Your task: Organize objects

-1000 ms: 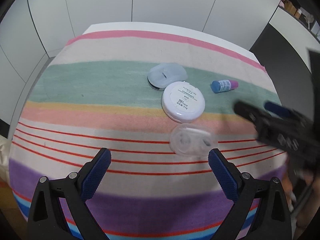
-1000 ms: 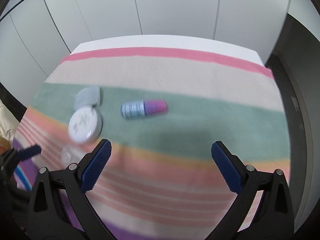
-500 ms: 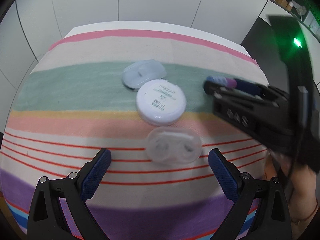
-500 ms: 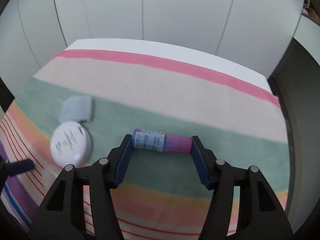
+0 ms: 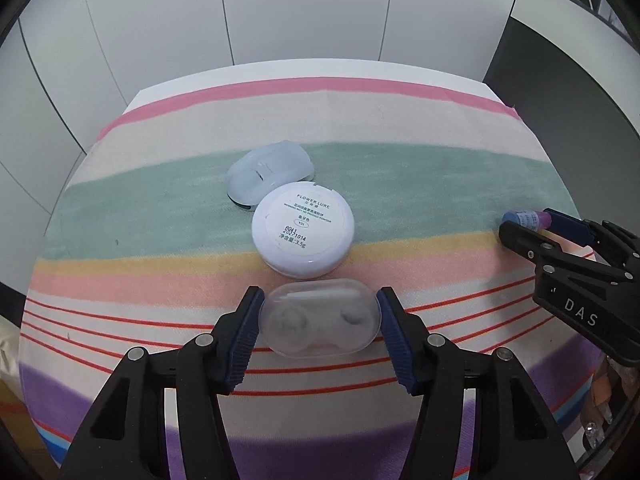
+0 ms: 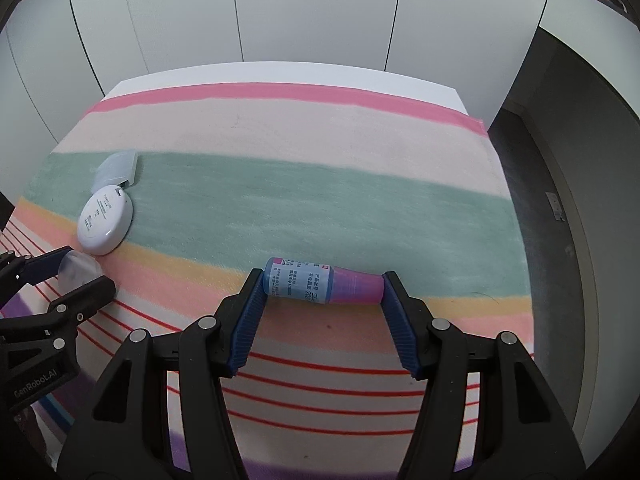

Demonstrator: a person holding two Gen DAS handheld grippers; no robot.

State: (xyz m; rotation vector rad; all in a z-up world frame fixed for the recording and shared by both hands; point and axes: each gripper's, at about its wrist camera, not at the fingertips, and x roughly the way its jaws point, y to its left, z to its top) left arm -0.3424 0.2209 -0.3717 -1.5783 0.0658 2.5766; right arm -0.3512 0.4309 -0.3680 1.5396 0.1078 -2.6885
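Since a second ago, both grippers have come down from wide-open hovering onto their targets on the striped cloth (image 5: 168, 184). The left gripper (image 5: 318, 322) is now closing its jaws around the clear case (image 5: 318, 326), a low rounded transparent shell; the blue pads are touching its two short ends. The right gripper (image 6: 324, 300) is clamped end to end on the small bottle (image 6: 320, 280), which is lying on its side, blue label toward one pad and purple cap against the other.

Taking the white round compact (image 5: 303, 236) as the landmark: the clear case is lying just in front of it, on the near side, almost touching its rim. A pale blue flip case (image 5: 266, 174) is sitting just behind the compact, its edge tucked against it. The bottle is well apart to the compact's right, where the green band of the cloth meets the yellow one.

Each gripper seems to be taking its item across the longest span, probably because both are lying flat and the ends are the easiest faces for pads to reach. My guess is that both are being picked up together for sorting; no bin or tray is showing in either view.
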